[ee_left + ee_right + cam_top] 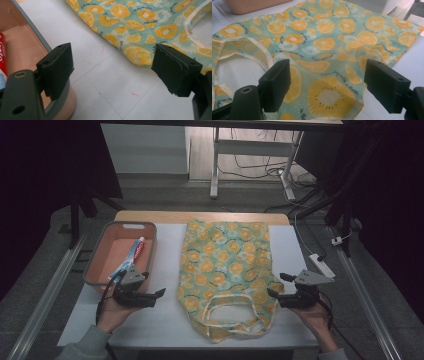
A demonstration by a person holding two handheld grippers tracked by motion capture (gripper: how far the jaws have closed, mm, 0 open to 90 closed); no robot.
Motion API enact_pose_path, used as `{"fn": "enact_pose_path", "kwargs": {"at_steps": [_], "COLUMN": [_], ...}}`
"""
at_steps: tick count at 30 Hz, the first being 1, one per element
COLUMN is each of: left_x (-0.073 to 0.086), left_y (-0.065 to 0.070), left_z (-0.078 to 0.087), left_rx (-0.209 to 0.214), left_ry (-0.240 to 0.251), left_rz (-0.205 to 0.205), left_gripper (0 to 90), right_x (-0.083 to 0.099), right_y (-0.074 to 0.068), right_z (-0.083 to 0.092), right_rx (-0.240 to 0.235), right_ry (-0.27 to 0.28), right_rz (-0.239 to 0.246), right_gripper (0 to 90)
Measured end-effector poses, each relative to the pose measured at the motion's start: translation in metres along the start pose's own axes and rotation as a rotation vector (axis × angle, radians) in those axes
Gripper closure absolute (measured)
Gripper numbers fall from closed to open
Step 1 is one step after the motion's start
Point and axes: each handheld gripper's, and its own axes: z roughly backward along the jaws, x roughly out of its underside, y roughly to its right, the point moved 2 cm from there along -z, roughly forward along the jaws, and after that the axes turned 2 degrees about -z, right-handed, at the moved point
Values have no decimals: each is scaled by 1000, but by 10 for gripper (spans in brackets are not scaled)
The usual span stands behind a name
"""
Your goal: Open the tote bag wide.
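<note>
- High view is showing the white table (165, 320) carrying everything, its wooden far edge peeking out beyond the cloth.
- Lying flat across the middle of the table is the fruit-print bag (225, 265), green with orange slices, its mouth and pale handles (232, 312) pointing toward the person's side.
- Sitting just left of the bag, at the table's left edge, is the pink tub (97, 255) with a grey rim; a toothpaste tube (137, 247) is lying inside it.
- Hovering at the tub's near corner is the left gripper (161, 292), held in the person's left hand (112, 312), its tips pointing right toward the bag.
- Left gripper view is showing its 2 jaws standing wide apart with nothing between them, released; bare table lies below and the bag's edge (140, 27) is sitting just beyond, not touched.
- Hovering at the bag's right near corner is the right gripper (272, 292), held in the person's right hand (315, 317), its tips pointing left.
- Right gripper view is showing its 2 jaws also spread wide and released, standing over the printed cloth (332, 50) near the bag's corner; the pads are not pressing on the fabric.
- Trailing from each gripper is a black cable, and each is carrying 1 grey 3-cornered plate on top.
</note>
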Motion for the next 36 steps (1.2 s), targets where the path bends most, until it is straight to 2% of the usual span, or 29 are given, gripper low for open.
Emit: {"fn": "enact_pose_path", "kwargs": {"at_steps": [5, 9, 12, 15, 19, 21, 28, 33, 36], "left_x": [-2, -2, -3, -4, -1, 2, 6, 4, 1], "left_y": [4, 8, 11, 14, 16, 18, 17, 23, 30], "left_z": [-2, -1, -2, -4, -2, 1, 6, 2, 2], "left_rx": [-3, -14, -2, -4, 7, 14, 11, 22, 34], "left_ry": [7, 11, 14, 0, 3, 4, 15, -1, -7], "left_rz": [-13, -49, -46, -62, -57, -55, -52, -79, -107], "left_gripper": [178, 179, 181, 182, 182, 184, 186, 194, 196], "right_x": [2, 2, 2, 3, 4, 1, -5, -6, -7], "right_y": [-1, -1, -1, -2, -5, -4, -6, -10, -12], "right_z": [0, -1, -2, -5, -6, -5, -10, -13, -13], "right_rx": [-2, -4, -20, -30, -34, -40, -28, -30, -46], "right_ry": [10, 26, 48, 54, 36, 54, 41, 33, 38], "right_rz": [8, 15, -5, -17, 9, -1, 12, 37, 31], "right_gripper": [228, 242, 249, 254, 257, 262, 270, 273, 273]}}
